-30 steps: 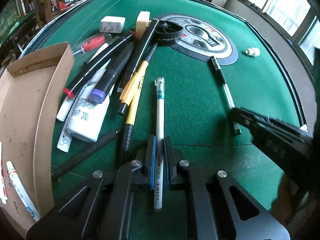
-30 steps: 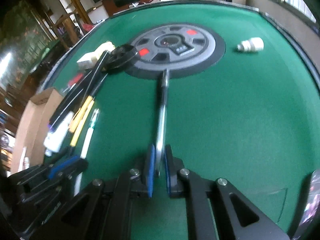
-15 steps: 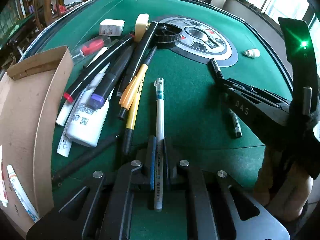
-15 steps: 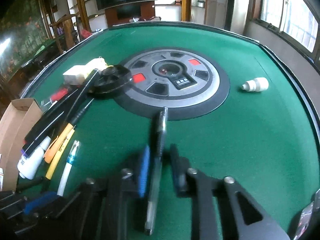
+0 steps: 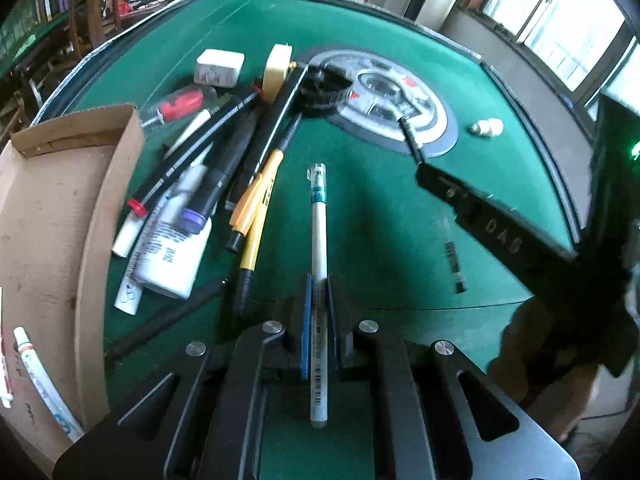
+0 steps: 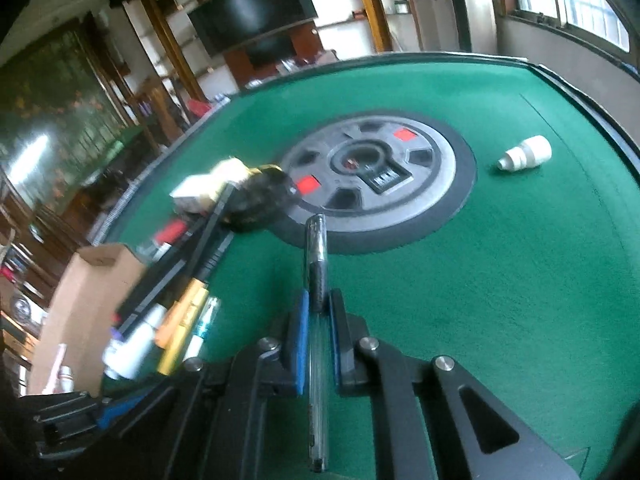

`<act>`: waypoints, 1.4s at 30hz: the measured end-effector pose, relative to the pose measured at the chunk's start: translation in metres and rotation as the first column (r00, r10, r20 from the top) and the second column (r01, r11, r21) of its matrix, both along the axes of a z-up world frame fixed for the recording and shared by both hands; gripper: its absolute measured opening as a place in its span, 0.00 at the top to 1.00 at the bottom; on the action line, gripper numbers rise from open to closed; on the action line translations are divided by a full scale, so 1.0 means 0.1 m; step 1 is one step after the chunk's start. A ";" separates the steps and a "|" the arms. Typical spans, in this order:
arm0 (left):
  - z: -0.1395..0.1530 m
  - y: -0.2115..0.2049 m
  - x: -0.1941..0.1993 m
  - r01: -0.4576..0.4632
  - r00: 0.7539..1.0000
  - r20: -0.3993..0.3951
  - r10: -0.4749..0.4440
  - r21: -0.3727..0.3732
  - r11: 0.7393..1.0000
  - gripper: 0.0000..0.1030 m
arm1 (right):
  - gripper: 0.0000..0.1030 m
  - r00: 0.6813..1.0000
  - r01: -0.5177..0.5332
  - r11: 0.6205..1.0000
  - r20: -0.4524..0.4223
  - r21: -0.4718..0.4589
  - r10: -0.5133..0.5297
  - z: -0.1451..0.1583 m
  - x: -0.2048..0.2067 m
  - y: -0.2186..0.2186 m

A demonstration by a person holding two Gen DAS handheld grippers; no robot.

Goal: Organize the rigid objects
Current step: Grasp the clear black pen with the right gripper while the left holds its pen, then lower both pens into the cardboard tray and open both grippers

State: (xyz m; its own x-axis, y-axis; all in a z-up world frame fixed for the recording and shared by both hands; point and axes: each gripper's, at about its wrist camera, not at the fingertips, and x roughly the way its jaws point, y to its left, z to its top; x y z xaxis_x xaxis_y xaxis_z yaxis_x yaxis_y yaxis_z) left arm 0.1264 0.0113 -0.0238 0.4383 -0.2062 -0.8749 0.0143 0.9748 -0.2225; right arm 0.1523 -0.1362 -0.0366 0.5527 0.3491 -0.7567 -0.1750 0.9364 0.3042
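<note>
My left gripper (image 5: 318,300) is shut on a white pen with a teal band (image 5: 319,236), its clear cap pointing away over the green felt. My right gripper (image 6: 318,304) is shut on a clear pen with a black grip (image 6: 316,264), held above the table; the right gripper also shows in the left wrist view (image 5: 424,168) with that pen's tip (image 5: 410,136) sticking out. A pile of pens, markers and a white bottle (image 5: 172,248) lies left of centre. An open cardboard box (image 5: 60,208) stands at the left.
A round grey dial panel (image 6: 372,172) sits in the table's middle. A small white plug (image 6: 526,154) lies at the right. A white adapter (image 5: 220,66), a cream block (image 5: 278,70) and a black reel (image 5: 324,88) lie beyond the pile. Tubes (image 5: 36,376) lie in the box.
My right gripper has lifted the clear pen off the felt and tilted upward, moving toward the table's centre. My left gripper still holds the white pen and has shifted only slightly.
</note>
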 end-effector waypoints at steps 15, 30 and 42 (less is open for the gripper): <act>0.59 0.76 -0.56 -0.095 0.992 0.077 0.105 -0.121 0.988 0.93 | 0.92 0.992 -0.118 0.988 0.048 0.096 0.114 0.25 -0.28 0.34; 0.62 1.71 -0.88 -0.279 0.953 0.090 0.289 -0.112 0.954 0.93 | 0.92 0.933 -0.359 0.921 0.073 0.153 0.352 0.58 -0.84 1.52; 0.36 2.03 -0.80 -0.334 0.939 0.043 0.341 -0.114 0.935 0.93 | 0.92 0.918 -0.393 0.907 0.015 0.151 0.395 0.39 -0.81 1.85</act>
